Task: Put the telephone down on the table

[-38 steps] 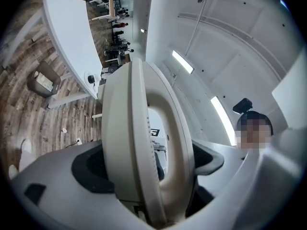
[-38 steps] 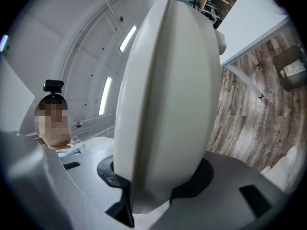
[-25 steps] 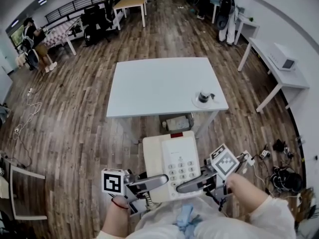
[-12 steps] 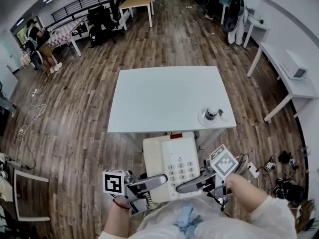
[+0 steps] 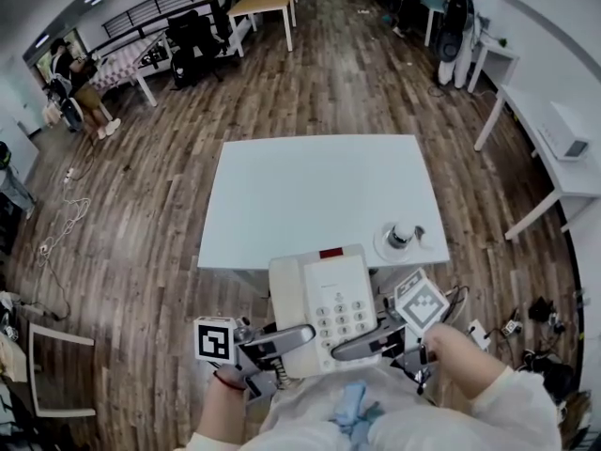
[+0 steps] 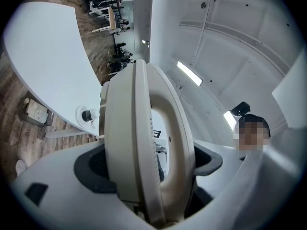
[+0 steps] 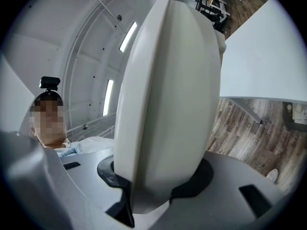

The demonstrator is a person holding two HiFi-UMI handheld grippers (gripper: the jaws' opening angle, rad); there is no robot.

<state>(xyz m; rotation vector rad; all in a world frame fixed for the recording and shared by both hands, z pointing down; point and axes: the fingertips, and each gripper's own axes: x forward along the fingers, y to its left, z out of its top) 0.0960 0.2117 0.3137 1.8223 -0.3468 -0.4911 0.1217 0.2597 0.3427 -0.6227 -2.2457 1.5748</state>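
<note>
Left gripper (image 5: 299, 336) and right gripper (image 5: 346, 349) each clamp one side of the phone (image 5: 324, 294), holding it at the table's (image 5: 300, 191) near edge. On the table, a dish (image 5: 380, 243) holds a small dark object (image 5: 399, 235).

Bright ceiling strip lights (image 6: 188, 74) are casting even light, while fisheye distortion is bending lines and blackening the gripper views' corners.
</note>
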